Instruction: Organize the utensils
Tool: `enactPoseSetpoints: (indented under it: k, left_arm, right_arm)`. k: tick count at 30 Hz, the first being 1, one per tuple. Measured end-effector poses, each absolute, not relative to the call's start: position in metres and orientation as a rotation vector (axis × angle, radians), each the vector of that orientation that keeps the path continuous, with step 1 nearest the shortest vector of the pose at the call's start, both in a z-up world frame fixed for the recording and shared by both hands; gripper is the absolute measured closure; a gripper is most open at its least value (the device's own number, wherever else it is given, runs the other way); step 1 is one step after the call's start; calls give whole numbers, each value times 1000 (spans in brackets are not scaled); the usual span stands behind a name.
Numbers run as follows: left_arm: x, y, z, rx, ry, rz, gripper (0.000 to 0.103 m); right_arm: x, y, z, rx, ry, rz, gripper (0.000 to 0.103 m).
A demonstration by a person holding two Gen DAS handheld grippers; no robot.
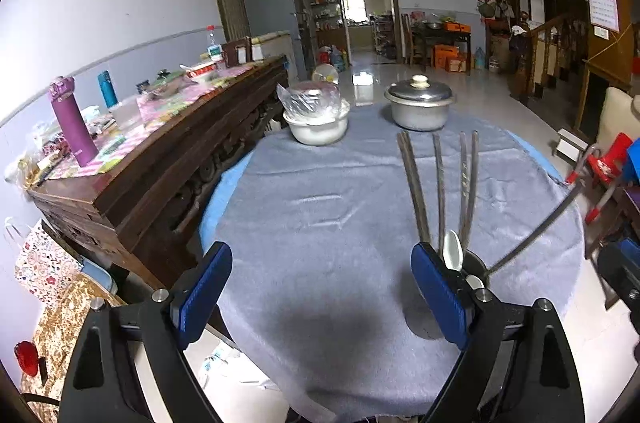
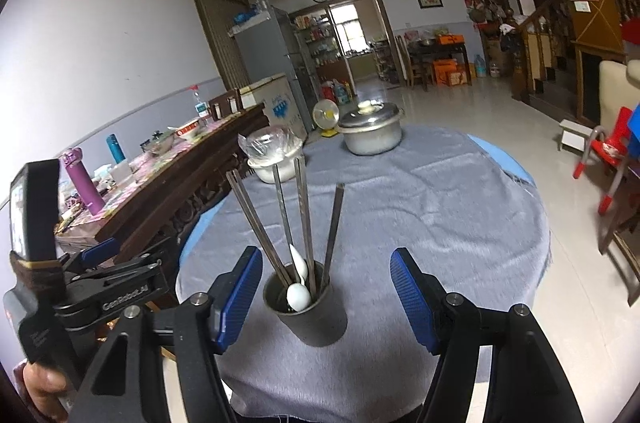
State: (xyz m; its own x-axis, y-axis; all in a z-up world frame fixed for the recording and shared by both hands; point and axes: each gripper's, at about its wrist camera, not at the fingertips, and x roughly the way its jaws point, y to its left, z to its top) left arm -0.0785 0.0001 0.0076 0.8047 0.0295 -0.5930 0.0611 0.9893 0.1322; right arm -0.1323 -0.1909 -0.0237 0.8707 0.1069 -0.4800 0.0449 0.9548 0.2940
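Between the right claw's (image 2: 326,297) released pads stands a light, tippy metal cup (image 2: 310,311) of stiff chopsticks (image 2: 256,219) and slippery spoons (image 2: 299,293), best held low on its wall, the left claw (image 1: 322,297) parted beside it.

The round worktop (image 2: 516,151) wears a grey cloth (image 2: 420,207); on it stand a utensil cup (image 2: 316,319), a lidded pot (image 2: 372,133) and a plastic-covered bowl (image 2: 272,163).

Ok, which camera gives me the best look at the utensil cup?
The right wrist view: the utensil cup stands whole between the open jaws, with chopsticks and white spoons inside. In the left wrist view the cup is mostly hidden behind a blue pad.
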Motion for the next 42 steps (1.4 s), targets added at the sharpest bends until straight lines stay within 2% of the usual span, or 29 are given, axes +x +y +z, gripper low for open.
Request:
enactPoseSetpoints:
  k: [16, 42]
  left_arm:
    - [-89, 6, 0, 130, 688, -20, 12]
    - [-89, 15, -1, 123, 669, -8, 12]
  right_arm:
    - [-123, -178, -28, 296, 561, 4, 33]
    - [-118, -170, -32, 288, 583, -6, 33]
